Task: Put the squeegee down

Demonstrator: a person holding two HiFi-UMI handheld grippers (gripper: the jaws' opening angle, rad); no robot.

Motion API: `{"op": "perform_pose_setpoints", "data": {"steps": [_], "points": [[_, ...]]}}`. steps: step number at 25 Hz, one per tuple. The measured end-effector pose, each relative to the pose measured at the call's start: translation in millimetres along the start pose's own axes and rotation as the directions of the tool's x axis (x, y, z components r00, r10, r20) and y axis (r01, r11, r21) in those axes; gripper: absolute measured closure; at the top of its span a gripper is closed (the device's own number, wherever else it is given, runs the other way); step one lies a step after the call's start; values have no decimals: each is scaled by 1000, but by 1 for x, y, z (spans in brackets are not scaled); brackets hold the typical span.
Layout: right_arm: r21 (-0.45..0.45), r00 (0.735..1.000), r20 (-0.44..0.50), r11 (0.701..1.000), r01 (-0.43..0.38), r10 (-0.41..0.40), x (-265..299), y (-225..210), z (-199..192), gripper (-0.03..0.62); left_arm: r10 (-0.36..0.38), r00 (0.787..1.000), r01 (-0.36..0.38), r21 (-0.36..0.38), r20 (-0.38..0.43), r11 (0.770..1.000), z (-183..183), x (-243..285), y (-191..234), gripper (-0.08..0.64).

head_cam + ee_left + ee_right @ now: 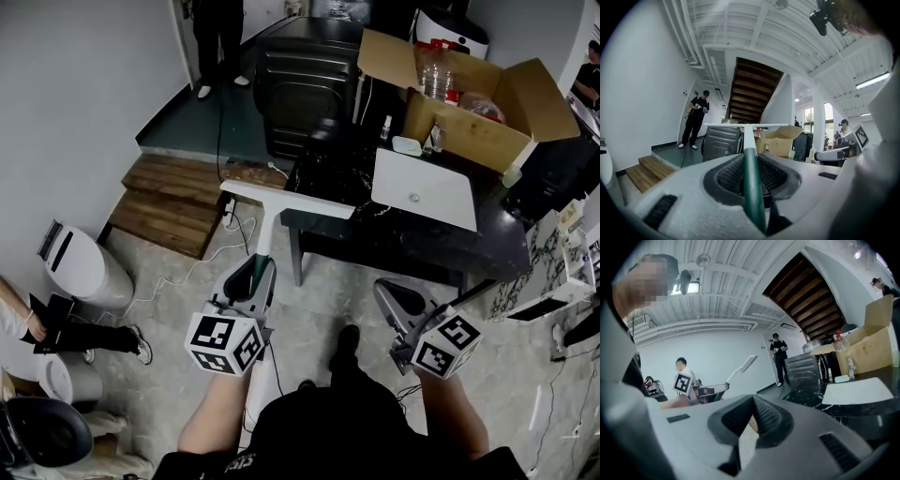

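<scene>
A squeegee with a green handle [753,187], a white neck and a long white blade [286,199] is clamped in my left gripper [255,274]. It sticks out level toward the black marble table [412,246], and its blade hangs over the floor just left of the table's corner. In the left gripper view the handle runs up between both pads to the blade [745,125]. My right gripper [394,298] floats below the table's front edge, its pads meeting at the tips with nothing between them. The right gripper view shows the squeegee [740,367] off to its left.
On the table lie a white flat board [424,190] and an open cardboard box [478,103] with bottles. A black case [309,75] stands behind. Wooden steps [178,202] and a white bin [80,267] are on the left. A person [217,37] stands at the back.
</scene>
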State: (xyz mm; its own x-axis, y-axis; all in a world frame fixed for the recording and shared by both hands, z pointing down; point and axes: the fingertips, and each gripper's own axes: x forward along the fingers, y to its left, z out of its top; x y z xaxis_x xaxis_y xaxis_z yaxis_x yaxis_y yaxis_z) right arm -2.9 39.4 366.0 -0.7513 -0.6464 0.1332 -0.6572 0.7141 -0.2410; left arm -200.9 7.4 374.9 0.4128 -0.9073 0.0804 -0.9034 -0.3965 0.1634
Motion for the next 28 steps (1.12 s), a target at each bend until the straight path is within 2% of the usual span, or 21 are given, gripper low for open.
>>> {"op": "perform_pose_setpoints", "data": {"steps": [11,18,23,28], "points": [[62,1000,-16,998,-4,5,43,-108,7,587,9,999,-9,5,-49,1000,0,115,11,456],[82,998,-27,995,-51,53,83,-180,25,588,34,997,-32,26,-69,999,13,198,18,456],[92,996,-20,992,-82,84,98,-211,41,586,34,997,-32,33,-69,999,21,238,15,456],[97,998,-19,994,-59,61,117,-231,51,587,19,998,-17,26,-63,999,28,262,29,456]]}}
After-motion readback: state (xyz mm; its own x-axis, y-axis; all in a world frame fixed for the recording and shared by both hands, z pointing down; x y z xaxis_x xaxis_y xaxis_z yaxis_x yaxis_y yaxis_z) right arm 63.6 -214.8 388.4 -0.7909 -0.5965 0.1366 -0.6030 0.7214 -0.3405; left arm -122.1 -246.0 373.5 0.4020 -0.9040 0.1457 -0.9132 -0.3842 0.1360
